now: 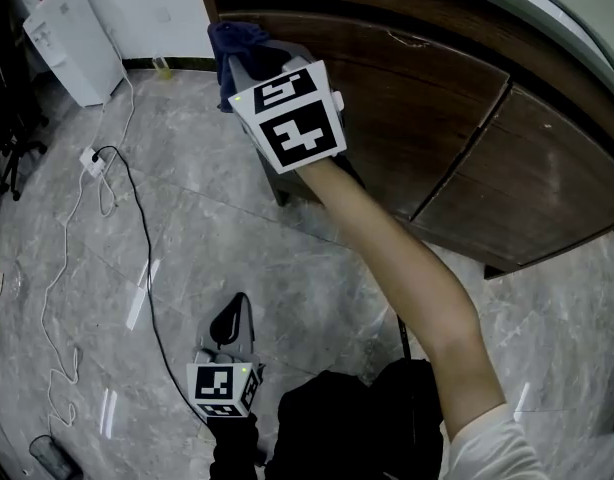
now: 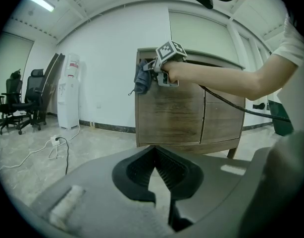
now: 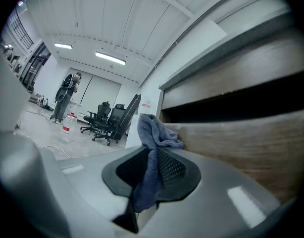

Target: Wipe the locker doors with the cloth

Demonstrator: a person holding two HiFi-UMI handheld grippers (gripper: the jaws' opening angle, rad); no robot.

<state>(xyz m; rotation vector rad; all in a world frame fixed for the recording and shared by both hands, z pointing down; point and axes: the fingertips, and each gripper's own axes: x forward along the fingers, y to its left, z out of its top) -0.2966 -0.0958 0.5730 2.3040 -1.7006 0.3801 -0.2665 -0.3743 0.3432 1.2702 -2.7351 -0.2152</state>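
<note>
Jaws on our left gripper [image 2: 154, 148] are pressing together with nothing between them, and we are holding it low over the grey floor [image 1: 187, 218]. Our right arm [image 1: 397, 258] is sticking out in front of us, holding the right gripper [image 3: 152, 151] up high. Its jaws are pinching the blue cloth [image 3: 153, 133], which is hanging down between them. The cloth is sitting right by the top left corner of the brown locker [image 1: 547, 188], beside the left door [image 1: 407, 108]. We cannot tell if it is touching the wood.
</note>
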